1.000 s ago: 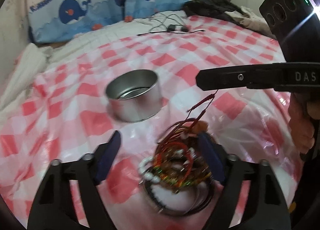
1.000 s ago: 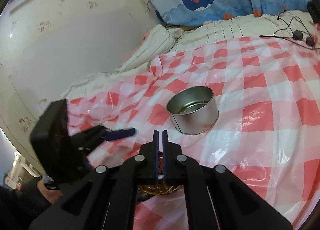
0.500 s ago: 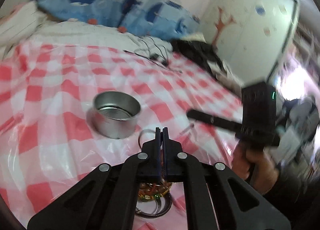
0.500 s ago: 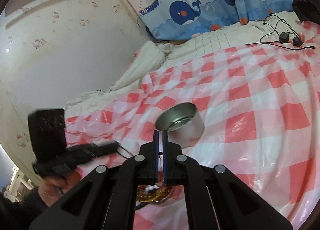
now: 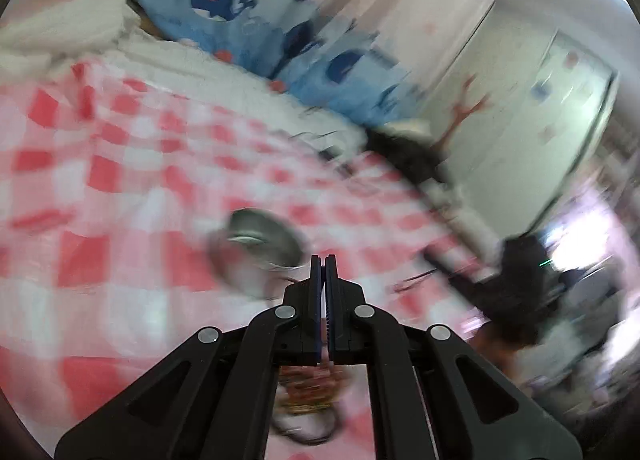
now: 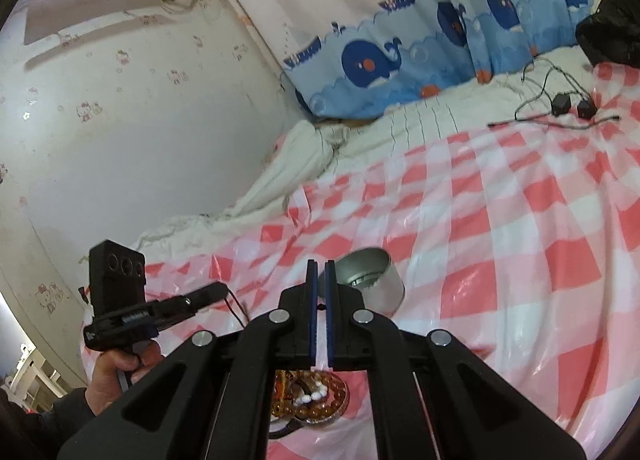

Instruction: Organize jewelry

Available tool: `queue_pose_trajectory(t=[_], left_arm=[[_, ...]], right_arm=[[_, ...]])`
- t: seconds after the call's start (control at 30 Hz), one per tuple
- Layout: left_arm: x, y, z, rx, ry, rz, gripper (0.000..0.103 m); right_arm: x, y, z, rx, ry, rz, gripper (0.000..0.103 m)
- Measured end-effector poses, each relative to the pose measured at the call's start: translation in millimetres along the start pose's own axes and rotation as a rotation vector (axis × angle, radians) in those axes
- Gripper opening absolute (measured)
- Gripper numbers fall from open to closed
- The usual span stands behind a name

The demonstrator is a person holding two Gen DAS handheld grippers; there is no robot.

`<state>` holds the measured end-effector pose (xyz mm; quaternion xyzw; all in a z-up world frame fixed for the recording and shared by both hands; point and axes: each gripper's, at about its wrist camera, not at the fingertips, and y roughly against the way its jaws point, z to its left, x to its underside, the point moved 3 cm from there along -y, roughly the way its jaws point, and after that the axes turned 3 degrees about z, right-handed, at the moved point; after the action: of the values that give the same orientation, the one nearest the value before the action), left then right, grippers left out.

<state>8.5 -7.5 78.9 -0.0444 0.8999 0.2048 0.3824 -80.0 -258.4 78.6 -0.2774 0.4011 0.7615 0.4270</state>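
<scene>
Right, left gripper has its jaws pressed together, and from the right wrist view a thin red cord trails down from its tip, apparently pinched there. Right gripper sits nearly closed too, only a sliver of gap between its blue pads; whether anything is caught in that gap I can't tell. Just beyond its fingertips, at about two o'clock, stands the tin, open side up on the checked sheet. Down at six o'clock, under the gripper's linkage, lies the bead pile, amber and white beads tangled together on the sheet. Out at nine o'clock a hand grips the left tool's handle. The left wrist view is heavily blurred: tin at eleven o'clock of the fingertips, beads low at six. Far off at two o'clock, black cables lie on the sheet's edge, whale curtain behind.
</scene>
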Motion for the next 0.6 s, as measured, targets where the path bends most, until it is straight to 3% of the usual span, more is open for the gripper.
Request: queue_pose_trajectory(t=[0.03,0.1,0.13,0.2,0.23,0.33,0.4,0.43,0.47,0.6], left_arm=[[-3,5,-4,0.042,0.004,-0.025,0.002],[-6,9,-12,0.02,-0.047,-0.03,0.002],[-4,5,-12,-0.024,-0.064,0.002,0.002],[9,-19,-1,-0.242,-0.107,0.145,0.002],[18,-30,8,-0.303,-0.1,0.199,0.002],[22,-39,2,-0.248,-0.1,0.234,0.005],[25,-43,-12,-0.236,-0.175,0.25,0.022],[29,-47,-17,-0.244,-0.203,0.271,0.045],[33,-51,-19,-0.258,-0.219,0.285,0.057],[57,-69,-23,-0.355,-0.348,0.403,0.057]], right_arm=[[1,0,0,0.001,0.003,0.002,0.004],[1,2,1,-0.001,0.007,-0.004,0.004],[1,1,1,0.007,0.007,0.0,0.004],[4,-3,-2,0.012,-0.005,0.017,0.004],[5,-5,-2,0.012,-0.007,0.024,0.004],[6,-6,-1,0.014,0.002,0.03,0.004],[7,-8,-2,0.022,0.003,0.042,0.004],[9,-10,-4,0.025,-0.004,0.051,0.004],[9,-11,-4,0.026,-0.008,0.057,0.004],[14,-20,-8,0.053,-0.011,0.1,0.004]])
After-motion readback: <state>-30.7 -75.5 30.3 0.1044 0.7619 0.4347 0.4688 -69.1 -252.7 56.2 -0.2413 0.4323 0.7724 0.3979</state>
